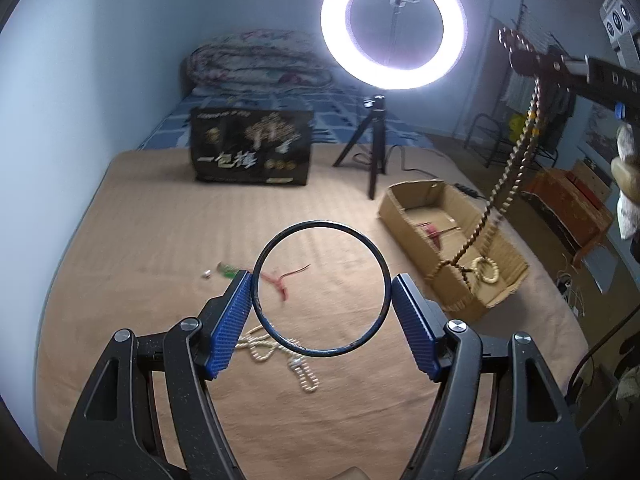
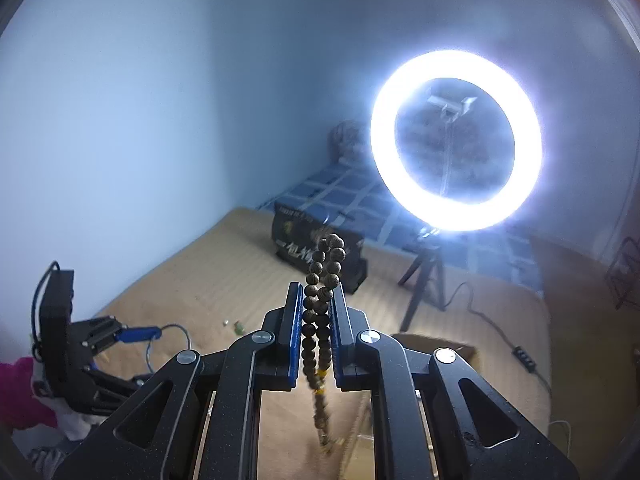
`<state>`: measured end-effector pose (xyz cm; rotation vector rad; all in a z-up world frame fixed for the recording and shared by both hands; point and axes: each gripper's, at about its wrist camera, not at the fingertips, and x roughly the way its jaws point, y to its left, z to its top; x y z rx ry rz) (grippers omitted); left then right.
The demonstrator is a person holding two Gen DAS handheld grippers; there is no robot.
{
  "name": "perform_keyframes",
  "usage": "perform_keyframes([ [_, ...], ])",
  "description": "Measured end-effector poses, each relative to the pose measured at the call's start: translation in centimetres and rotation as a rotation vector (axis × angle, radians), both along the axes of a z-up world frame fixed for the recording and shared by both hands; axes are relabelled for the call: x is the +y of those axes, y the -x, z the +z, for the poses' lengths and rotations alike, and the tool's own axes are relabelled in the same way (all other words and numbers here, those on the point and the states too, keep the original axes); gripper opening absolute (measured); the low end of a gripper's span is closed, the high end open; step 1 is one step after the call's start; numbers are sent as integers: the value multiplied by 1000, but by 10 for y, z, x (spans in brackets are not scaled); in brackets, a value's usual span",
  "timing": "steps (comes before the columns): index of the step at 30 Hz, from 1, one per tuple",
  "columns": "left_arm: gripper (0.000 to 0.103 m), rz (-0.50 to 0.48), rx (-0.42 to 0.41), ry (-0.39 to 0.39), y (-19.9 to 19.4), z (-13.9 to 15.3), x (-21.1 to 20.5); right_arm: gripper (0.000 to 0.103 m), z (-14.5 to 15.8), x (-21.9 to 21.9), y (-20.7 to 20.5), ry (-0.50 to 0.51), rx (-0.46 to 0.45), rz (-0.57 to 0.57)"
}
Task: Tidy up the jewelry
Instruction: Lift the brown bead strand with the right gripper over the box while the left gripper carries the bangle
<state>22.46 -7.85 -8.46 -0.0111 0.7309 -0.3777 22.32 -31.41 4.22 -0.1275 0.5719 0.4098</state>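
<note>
My left gripper [image 1: 322, 292] is shut on a thin dark bangle [image 1: 276, 330] and holds it upright above the tan bedspread [image 1: 160, 220]. My right gripper [image 2: 318, 288] is shut on a brown wooden bead necklace [image 2: 322, 280]. In the left wrist view that necklace [image 1: 516, 152] hangs from the right gripper [image 1: 516, 46] down into a cardboard box [image 1: 404, 216]. A cream bead bracelet [image 1: 486, 270] and a red item [image 1: 434, 234] lie in the box. On the bedspread lie a white pearl necklace [image 1: 304, 376], a red string [image 1: 286, 280] and a small green piece [image 1: 228, 270].
A lit ring light [image 1: 394, 26] on a black tripod [image 1: 374, 152] stands behind the box. A black printed bag [image 1: 252, 146] stands at the back. A folded quilt [image 1: 256, 60] lies at the far end. Furniture and cables are on the right.
</note>
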Motion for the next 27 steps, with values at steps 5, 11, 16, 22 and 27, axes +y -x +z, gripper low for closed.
perform_keyframes([
  [5, 73, -55, -16, -3, 1, 11, -29, 11, 20, -25, 8, -3, -42, -49],
  [11, 73, -130, -24, -12, -1, 14, -71, 5, 35, -63, 9, -9, -70, -118],
  [16, 73, -180, -4, -26, -12, 6, -104, 5, 31, -82, -2, 10, -72, -166],
  [22, 73, -237, -6, -38, -18, 0, -139, 5, 16, -103, -25, 14, -54, -207],
  [27, 73, -271, 17, -39, -27, -12, -163, 5, -5, -116, -45, 25, -27, -235],
])
